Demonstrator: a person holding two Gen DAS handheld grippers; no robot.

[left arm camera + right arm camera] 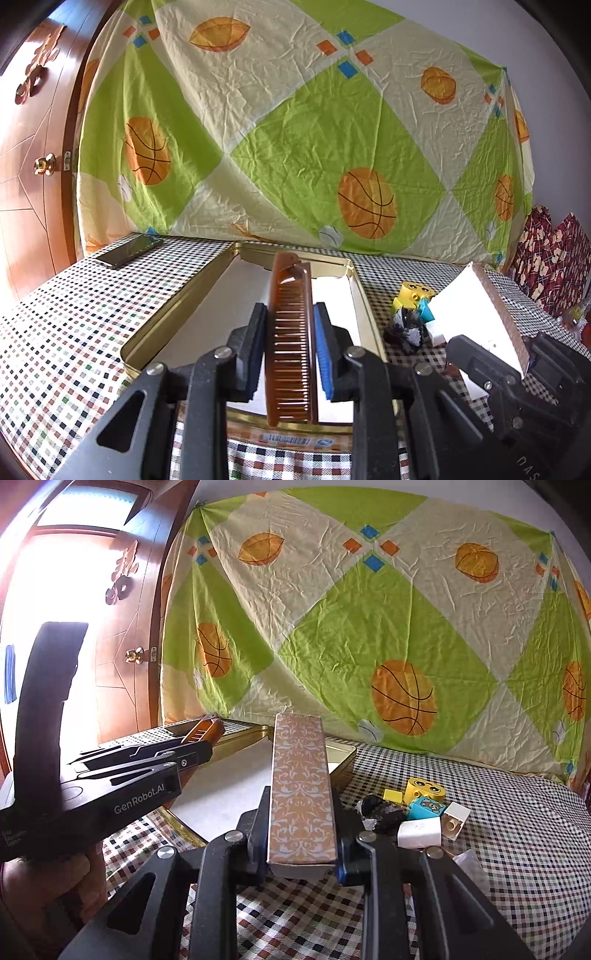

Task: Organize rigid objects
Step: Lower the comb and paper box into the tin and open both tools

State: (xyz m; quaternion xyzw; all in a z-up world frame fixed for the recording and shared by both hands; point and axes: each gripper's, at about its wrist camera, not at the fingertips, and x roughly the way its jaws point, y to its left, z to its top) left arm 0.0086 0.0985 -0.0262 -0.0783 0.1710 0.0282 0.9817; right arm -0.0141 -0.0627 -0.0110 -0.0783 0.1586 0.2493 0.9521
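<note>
Covering the table (55, 332), checked cloth; ball-print sheet (295, 129) behind.

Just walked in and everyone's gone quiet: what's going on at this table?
A person is sorting things into a gold tin using two handheld tongs. The left tongs are shut on a brown comb above the tin. The right tongs are shut on a long patterned box beside it. Toy blocks lie on the checked cloth.

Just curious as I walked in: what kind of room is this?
Probably a room in a home: a wooden door with a brass knob, a ball-print sheet hung on the wall, and a checked tablecloth.
</note>
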